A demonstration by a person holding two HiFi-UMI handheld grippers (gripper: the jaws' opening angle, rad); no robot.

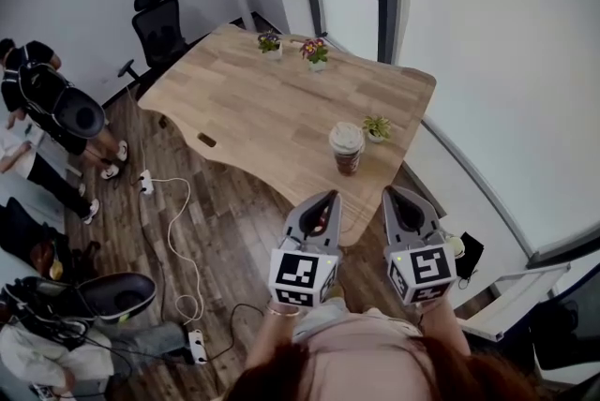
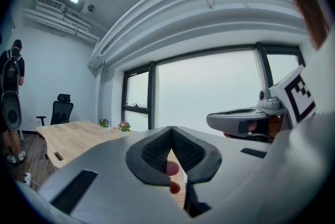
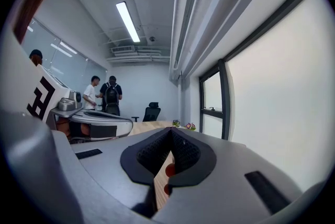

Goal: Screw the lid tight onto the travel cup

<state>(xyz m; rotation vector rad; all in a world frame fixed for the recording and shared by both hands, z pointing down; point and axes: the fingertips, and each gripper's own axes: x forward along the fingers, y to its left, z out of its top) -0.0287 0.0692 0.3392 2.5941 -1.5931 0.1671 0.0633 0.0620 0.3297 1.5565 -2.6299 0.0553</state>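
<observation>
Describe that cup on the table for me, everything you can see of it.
The cup stands upright on the wooden table, near the edge closest to the person, beside a small potted plant. Its body looks brown, with a pale round top that seems to be a lid sitting on it. As far as the head view shows, only the table touches it.

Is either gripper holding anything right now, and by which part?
Nothing is held. The left gripper and right gripper are both shut and empty; the brown travel cup with a pale lid stands apart from them on the light wooden table.
</observation>
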